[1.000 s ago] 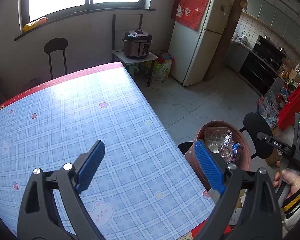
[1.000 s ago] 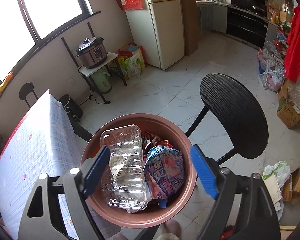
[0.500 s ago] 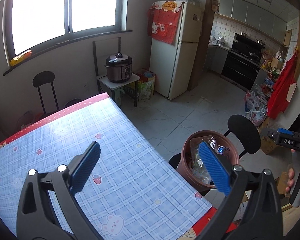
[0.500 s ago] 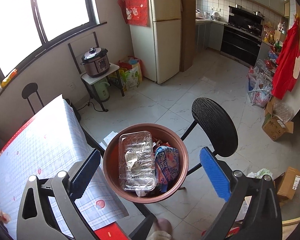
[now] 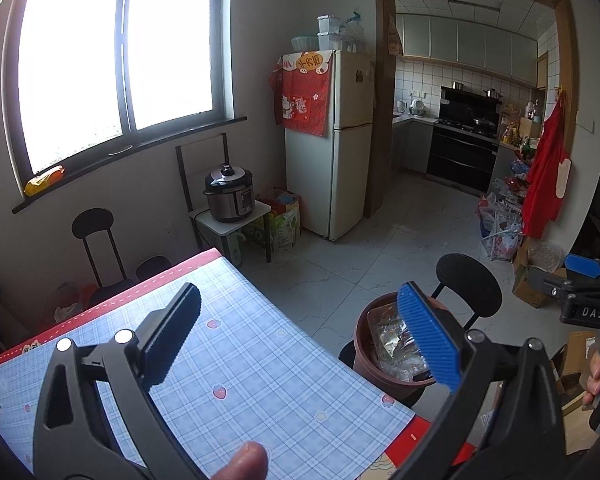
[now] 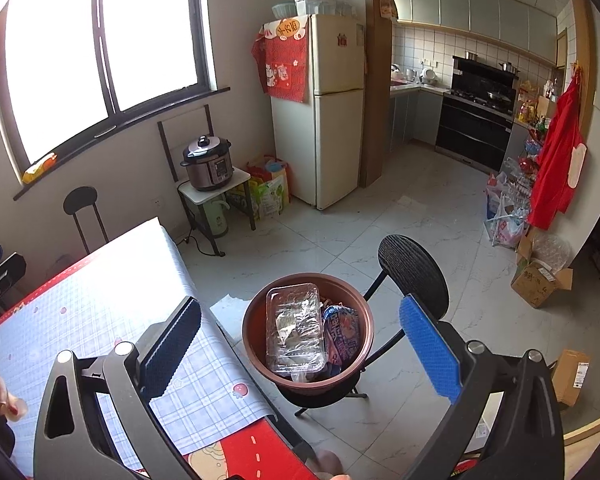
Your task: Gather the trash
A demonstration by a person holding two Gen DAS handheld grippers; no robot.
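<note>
A brown round bin point(image 6: 256, 344) stands on a black stool beside the table's corner. It holds a clear plastic clamshell point(image 6: 296, 328) and a blue snack wrapper point(image 6: 342, 332). My right gripper point(image 6: 300, 320) hovers well above the bin, open, with nothing between its blue pads. My left gripper point(image 5: 300, 320) is open and holds nothing, over the corner of the blue checked tablecloth point(image 5: 240, 360). In the left wrist view the bin point(image 5: 362, 332) sits partly behind the right finger point(image 5: 428, 340), and the right gripper's body point(image 5: 580, 304) shows at the right edge.
A black round-backed chair point(image 6: 414, 272) stands just behind the bin. A fridge point(image 6: 332, 120), a rice cooker point(image 6: 208, 164) on a small stand, and another chair point(image 5: 96, 236) line the far wall. Cardboard boxes point(image 6: 540, 280) and bags lie on the floor at right.
Both grippers have risen and drawn back from the bin, which now looks smaller and lower. Both pairs of jaws spread a little wider. Nothing was picked up.
</note>
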